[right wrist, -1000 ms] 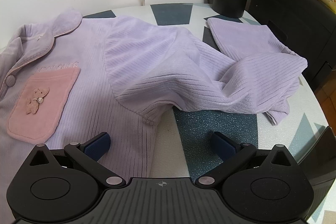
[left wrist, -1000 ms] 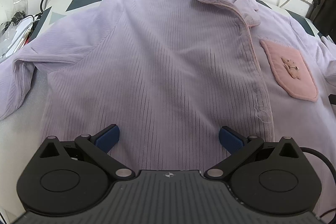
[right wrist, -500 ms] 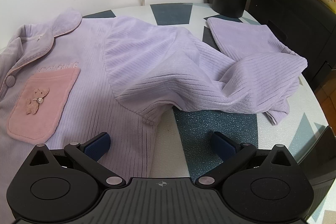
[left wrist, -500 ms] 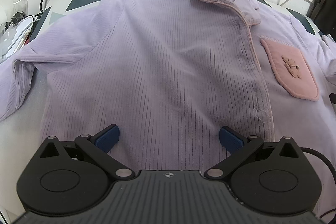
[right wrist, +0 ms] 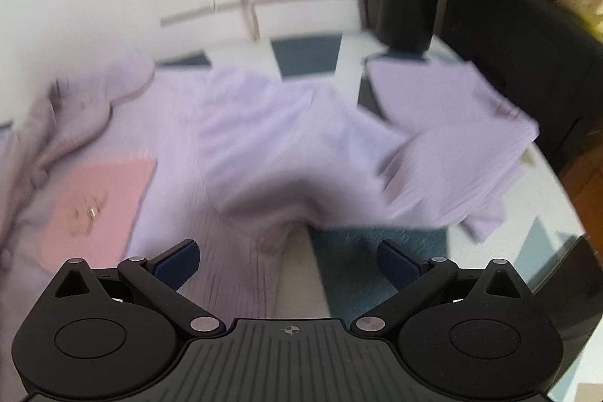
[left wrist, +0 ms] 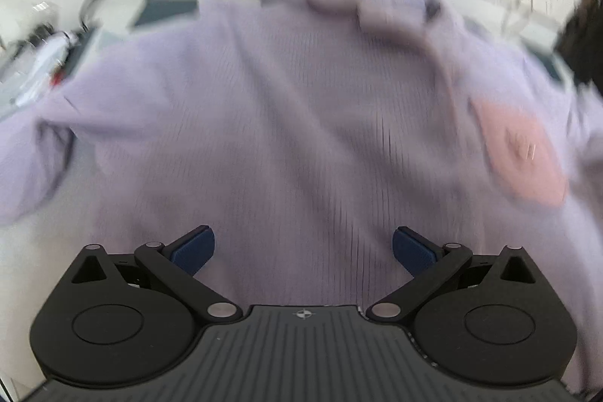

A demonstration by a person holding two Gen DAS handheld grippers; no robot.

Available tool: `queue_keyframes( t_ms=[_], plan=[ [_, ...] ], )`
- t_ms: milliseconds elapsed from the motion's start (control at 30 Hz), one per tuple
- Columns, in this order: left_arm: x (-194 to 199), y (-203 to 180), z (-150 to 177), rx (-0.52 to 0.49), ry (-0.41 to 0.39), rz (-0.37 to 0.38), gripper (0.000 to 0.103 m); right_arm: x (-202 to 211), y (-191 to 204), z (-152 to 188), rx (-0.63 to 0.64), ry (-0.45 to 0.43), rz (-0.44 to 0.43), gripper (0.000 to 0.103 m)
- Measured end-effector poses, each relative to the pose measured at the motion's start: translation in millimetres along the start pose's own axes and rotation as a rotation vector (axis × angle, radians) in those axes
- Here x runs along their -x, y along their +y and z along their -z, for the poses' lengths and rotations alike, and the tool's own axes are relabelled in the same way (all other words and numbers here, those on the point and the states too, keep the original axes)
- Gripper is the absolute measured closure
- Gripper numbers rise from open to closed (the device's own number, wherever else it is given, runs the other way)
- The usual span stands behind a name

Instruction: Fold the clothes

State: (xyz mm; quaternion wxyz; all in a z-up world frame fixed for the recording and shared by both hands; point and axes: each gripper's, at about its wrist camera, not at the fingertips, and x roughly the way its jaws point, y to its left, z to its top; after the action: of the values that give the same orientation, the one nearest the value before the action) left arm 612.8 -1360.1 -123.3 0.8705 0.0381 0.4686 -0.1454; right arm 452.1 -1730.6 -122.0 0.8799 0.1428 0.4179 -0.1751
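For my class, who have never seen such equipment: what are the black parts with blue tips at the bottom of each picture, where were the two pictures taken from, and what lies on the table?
Each picture comes from a camera on a hand-held gripper, looking along its two blue-tipped fingers. The left gripper and right gripper both stand open and hold nothing. A lilac pyjama top with a pink pocket lies spread on a patterned table. Its sleeve lies crumpled to the right. Both pictures are blurred.
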Motion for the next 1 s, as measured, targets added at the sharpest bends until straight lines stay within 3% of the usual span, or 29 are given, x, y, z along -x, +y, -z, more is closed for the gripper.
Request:
queue_keyframes(
  t_ms=[167,433,567,733,800,867,1000],
  plan=[
    [5,4,-32,0.048,-0.069,0.025,0.000,17,-22,-19,-0.059,-0.076,0.056,0.002],
    [-29,-14,-47,0.004,-0.056,0.008,0.000,14,-69,-34,-0.185,-0.142,0.145,0.002],
    [-43,-12,-47,0.000,-0.037,-0.005,0.000,1,-97,-37,-0.252,-0.144,0.226,0.003],
    [-53,-3,-49,0.005,-0.022,-0.039,0.000,-24,-128,-37,-0.383,-0.112,0.254,0.011],
    [-55,1,-50,0.011,-0.019,-0.051,0.000,-31,-138,-35,-0.452,-0.100,0.240,0.018],
    [-57,6,-51,0.023,-0.018,-0.053,0.000,-35,-143,-34,-0.501,-0.095,0.176,0.045],
    [-59,16,-52,0.036,-0.019,-0.044,0.000,-32,-127,-38,-0.445,-0.121,0.172,0.072]
  ],
)
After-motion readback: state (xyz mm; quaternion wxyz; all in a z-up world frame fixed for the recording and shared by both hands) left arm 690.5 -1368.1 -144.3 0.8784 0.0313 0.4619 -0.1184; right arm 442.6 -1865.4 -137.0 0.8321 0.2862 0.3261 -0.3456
